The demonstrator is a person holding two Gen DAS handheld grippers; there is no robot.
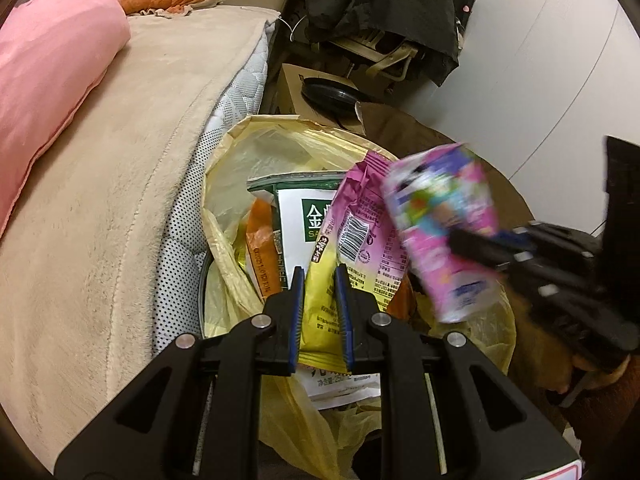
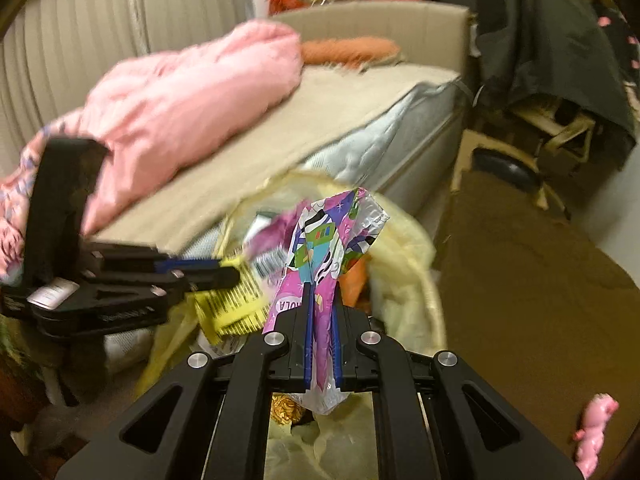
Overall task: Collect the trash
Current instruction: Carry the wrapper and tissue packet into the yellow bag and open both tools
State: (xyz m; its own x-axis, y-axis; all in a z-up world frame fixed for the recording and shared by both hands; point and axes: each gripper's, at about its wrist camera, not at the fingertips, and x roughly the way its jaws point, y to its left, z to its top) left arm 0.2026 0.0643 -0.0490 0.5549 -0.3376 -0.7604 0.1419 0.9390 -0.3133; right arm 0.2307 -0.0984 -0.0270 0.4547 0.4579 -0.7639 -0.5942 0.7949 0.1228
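A bin lined with a yellow trash bag [image 1: 236, 152] stands beside the bed and holds several wrappers, among them a white and green packet [image 1: 300, 224]. My left gripper [image 1: 320, 276] is shut on a yellow and pink snack wrapper [image 1: 360, 216] over the bag; it shows at the left of the right wrist view [image 2: 236, 276]. My right gripper [image 2: 323, 292] is shut on a colourful pink and purple wrapper [image 2: 332, 236], held above the bag's right side. In the left wrist view this wrapper [image 1: 444, 224] is blurred and the right gripper [image 1: 456, 240] reaches in from the right.
A bed [image 1: 132, 184] with a beige cover and a pink duvet [image 1: 52, 64] runs along the left. A cardboard box [image 1: 292, 84], a chair with dark clothes [image 1: 384, 8] and a white wall stand behind. A brown rug [image 2: 532, 276] and a pink toy [image 2: 592, 432] lie right.
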